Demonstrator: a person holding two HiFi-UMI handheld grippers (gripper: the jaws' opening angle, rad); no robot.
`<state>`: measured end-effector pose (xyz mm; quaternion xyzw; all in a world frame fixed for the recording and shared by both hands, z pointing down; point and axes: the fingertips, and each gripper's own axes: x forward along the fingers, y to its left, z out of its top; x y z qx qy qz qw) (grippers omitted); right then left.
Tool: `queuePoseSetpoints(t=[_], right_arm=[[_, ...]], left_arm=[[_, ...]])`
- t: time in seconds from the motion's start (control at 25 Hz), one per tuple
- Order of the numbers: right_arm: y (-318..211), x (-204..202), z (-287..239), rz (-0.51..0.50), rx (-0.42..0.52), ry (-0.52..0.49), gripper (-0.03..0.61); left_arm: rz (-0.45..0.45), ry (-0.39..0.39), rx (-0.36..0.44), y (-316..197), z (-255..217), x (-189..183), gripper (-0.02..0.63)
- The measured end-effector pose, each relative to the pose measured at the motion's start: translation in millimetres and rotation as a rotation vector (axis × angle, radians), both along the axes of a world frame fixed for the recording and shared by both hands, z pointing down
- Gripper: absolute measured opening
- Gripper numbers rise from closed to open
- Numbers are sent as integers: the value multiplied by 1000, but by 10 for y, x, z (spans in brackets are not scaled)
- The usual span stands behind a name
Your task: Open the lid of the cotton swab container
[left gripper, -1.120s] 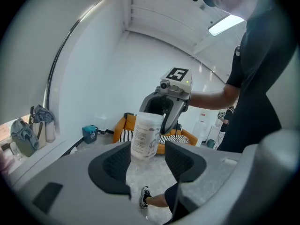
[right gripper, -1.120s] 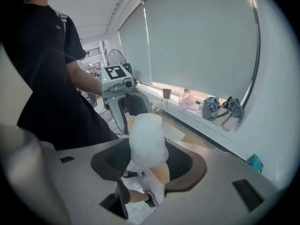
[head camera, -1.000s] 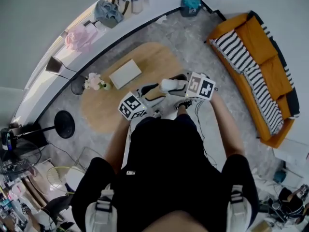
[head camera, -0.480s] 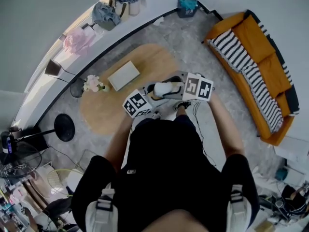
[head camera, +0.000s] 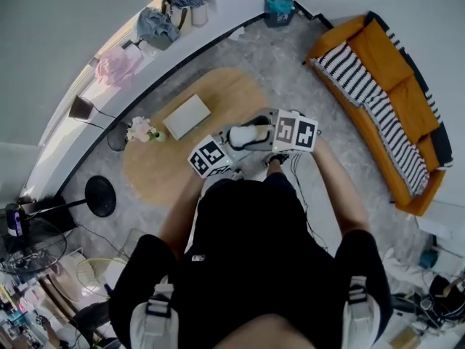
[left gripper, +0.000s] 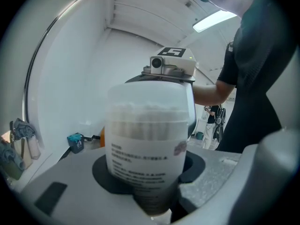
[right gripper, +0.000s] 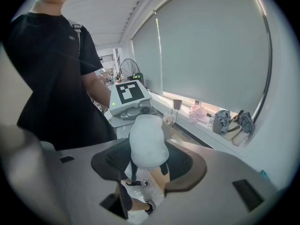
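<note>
Down below cotton swab container: table, box, flowers.

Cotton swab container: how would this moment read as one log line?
cotton swab container: held aloft | left claw: just closed further onto its body | right claw: clamped on top end | lid: appears on

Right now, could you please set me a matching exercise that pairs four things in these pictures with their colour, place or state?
Things:
1 container
2 sofa
3 flat box
4 flowers

Descriptions:
A orange, with a striped blanket on it
B see-through, full of cotton swabs
C standing at the wooden table edge
D white, lying on the wooden table

Pairs: 1-B; 2-A; 3-D; 4-C
</note>
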<state>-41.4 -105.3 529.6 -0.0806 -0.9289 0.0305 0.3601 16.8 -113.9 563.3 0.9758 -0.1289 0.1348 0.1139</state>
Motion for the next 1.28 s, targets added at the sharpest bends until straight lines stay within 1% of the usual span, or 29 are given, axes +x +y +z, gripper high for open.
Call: queuePoseSetpoints(t=[0.08,0.2,0.28,0.44,0.56,0.72,1.0,1.08,1.2,1.28], right_arm=[[-5,3,7,-11,14,12,211],[-18,-8,-19,-37,69,25,212],[-32,-42,-33,-59,102,40,225],[-9,-117,-113,-93,108,44,216],[1,-134,-137,-112,116,66,207],[27,-126,-139,-124,95,91,202],[75,-113,-135,-128,58,96,201],[102,-94,-141,-130,35,98,201],[145,-59,-142,-132,-8,100,199],[163,-39,-149,-131,-27,97,199]], left_arm=[[7,-19,3,-3,22,1,189],[9,-27,3,-11,13,0,189],[1,-30,3,-23,5,-20,189],[-12,-40,18,-59,31,-26,189],[-18,-50,23,-68,29,-27,189],[-20,-46,23,-42,11,-22,189],[-27,-54,27,3,23,-12,187],[-23,-72,53,23,30,1,187],[-7,-129,99,56,51,6,187],[2,-132,105,76,56,25,188]])
